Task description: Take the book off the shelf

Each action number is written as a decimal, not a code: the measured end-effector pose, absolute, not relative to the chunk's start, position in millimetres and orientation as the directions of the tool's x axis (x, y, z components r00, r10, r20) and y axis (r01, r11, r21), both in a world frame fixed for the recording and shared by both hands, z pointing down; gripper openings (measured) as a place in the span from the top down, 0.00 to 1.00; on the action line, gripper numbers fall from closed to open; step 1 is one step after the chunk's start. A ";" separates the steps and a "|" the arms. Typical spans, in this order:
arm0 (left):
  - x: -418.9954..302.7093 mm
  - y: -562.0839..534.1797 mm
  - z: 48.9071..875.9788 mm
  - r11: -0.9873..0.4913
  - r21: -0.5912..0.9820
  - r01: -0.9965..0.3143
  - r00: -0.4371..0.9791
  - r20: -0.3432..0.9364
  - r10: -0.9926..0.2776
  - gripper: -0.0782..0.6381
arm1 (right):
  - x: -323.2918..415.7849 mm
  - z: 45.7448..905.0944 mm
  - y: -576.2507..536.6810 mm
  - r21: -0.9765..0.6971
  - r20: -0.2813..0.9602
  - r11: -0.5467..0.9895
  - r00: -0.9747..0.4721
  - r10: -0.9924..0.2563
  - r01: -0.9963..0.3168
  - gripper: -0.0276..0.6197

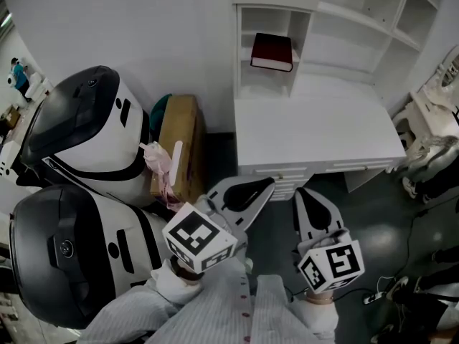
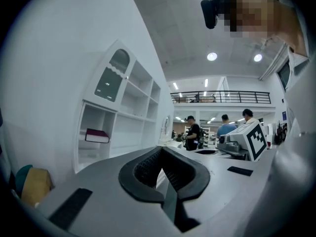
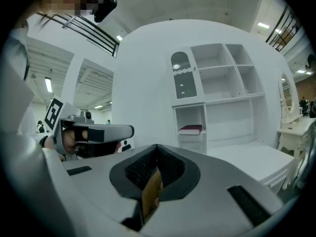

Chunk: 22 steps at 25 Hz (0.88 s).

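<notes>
A dark red book (image 1: 271, 52) lies flat in the lower left cubby of the white shelf unit (image 1: 344, 20) at the back of the desk. It also shows small and far off in the left gripper view, book (image 2: 97, 136), and in the right gripper view, book (image 3: 190, 130). My left gripper (image 1: 270, 185) and right gripper (image 1: 305, 193) hang side by side in front of the desk, well short of the book. Both are shut with nothing between the jaws. The left gripper (image 2: 160, 153) and right gripper (image 3: 156, 151) each point toward the shelf.
The white desk (image 1: 315, 135) stands between me and the shelf. On the left are two large white-and-black machine housings (image 1: 86, 135) and a cardboard box (image 1: 178, 142) with a pink bag (image 1: 159, 165). A white chair (image 1: 430, 113) stands at the right. People stand far back (image 2: 191, 132).
</notes>
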<state>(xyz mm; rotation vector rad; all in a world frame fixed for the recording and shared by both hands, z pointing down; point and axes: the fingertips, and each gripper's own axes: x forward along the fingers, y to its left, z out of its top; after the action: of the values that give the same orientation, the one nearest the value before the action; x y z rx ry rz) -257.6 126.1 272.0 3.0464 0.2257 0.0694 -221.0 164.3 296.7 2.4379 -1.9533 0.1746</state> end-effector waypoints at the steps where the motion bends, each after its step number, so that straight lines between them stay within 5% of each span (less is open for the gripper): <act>1: -255.9 124.0 272.6 -0.986 0.089 0.143 0.988 0.041 0.147 0.88 | -218.5 297.7 163.0 -0.063 0.096 -0.222 0.215 -0.972 -0.973 0.94; 22: -117.4 -14.5 272.0 -0.987 0.086 0.135 0.990 0.033 0.138 0.88 | -80.5 291.6 34.1 -0.070 0.113 -0.240 0.231 -0.966 -0.968 0.94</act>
<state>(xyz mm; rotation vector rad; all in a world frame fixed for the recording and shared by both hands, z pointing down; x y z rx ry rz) -117.4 -14.5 272.0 3.0504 0.2102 0.0593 -80.5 34.1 291.6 2.4533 -1.9283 0.2073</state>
